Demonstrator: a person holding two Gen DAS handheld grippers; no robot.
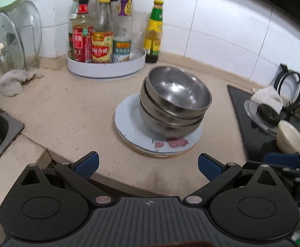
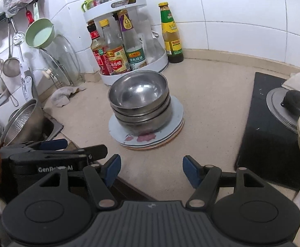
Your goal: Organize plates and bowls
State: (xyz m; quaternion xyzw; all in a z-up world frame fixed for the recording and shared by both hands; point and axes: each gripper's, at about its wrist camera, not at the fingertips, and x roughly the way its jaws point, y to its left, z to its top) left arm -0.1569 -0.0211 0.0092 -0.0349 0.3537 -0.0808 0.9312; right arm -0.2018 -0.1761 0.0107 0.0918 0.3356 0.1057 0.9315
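A stack of steel bowls [image 1: 174, 107] sits nested on a pile of floral plates [image 1: 160, 144] near the middle of the beige counter [image 1: 67, 113], the topmost bowl tilted slightly in the left view. From your right camera the same bowls [image 2: 139, 100] and plates [image 2: 148, 138] lie straight ahead, well short of the wall. Your left tongs [image 1: 148, 164] hover released at the counter's near edge, blue pads spread wide, gripping nothing; your right tongs [image 2: 151, 169] are likewise released and empty, and they show at the left view's right margin beside a cream bowl [image 1: 288, 138]. Behind the stack stands a white two-tier condiment rack [image 1: 106, 65] crowded with sauce bottles, and a yellow-labelled bottle [image 1: 154, 33] stands just beside it against the white tiles. To your left, glass pot lids [image 2: 61, 61] lean in a wire holder, a crumpled rag [image 1: 14, 81] lies near them, and a green funnel-shaped bowl [image 2: 40, 34] hangs above. A metal colander [image 2: 22, 121] rests in the sink at far left. To your right, a black cooktop [image 2: 267, 127] carries a lid with a dark knob [image 2: 298, 101].
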